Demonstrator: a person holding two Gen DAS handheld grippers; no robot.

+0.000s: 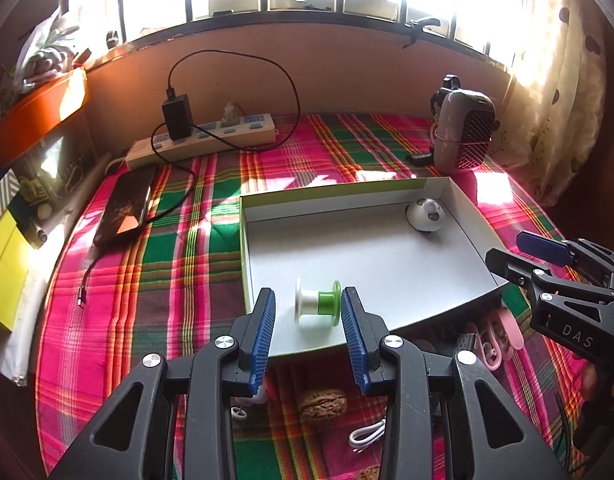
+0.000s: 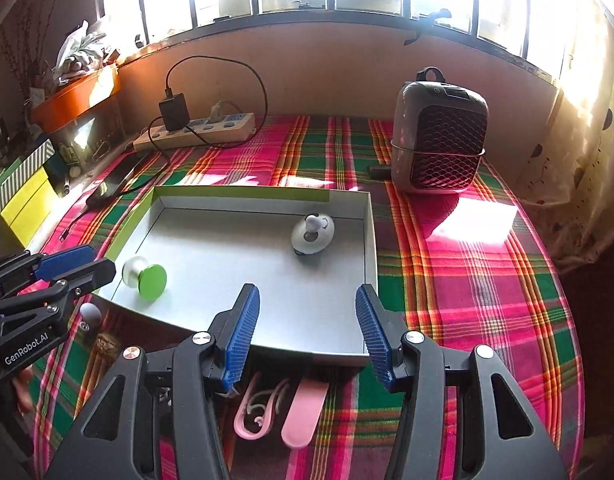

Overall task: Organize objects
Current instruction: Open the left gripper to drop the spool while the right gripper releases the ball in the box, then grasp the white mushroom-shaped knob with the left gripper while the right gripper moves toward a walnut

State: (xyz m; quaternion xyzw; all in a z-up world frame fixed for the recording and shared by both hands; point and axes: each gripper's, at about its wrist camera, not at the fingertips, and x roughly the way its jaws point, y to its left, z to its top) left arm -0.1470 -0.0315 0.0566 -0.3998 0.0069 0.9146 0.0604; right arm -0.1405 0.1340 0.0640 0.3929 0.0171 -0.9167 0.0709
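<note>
On left hand-held gripper [image 2: 67, 268] "GenRobot.AI", right hand-held gripper [image 1: 519, 256] "DAS"

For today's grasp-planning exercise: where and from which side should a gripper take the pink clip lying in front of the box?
Grip the pink clip across its flat paddle's narrow width, coming from above. It lies flat on the cloth just under the right gripper, whose jaws are open; the curved hooks beside it look too thin.

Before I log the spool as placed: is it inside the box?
Inside: the spool lies on its side on the box floor.
</note>
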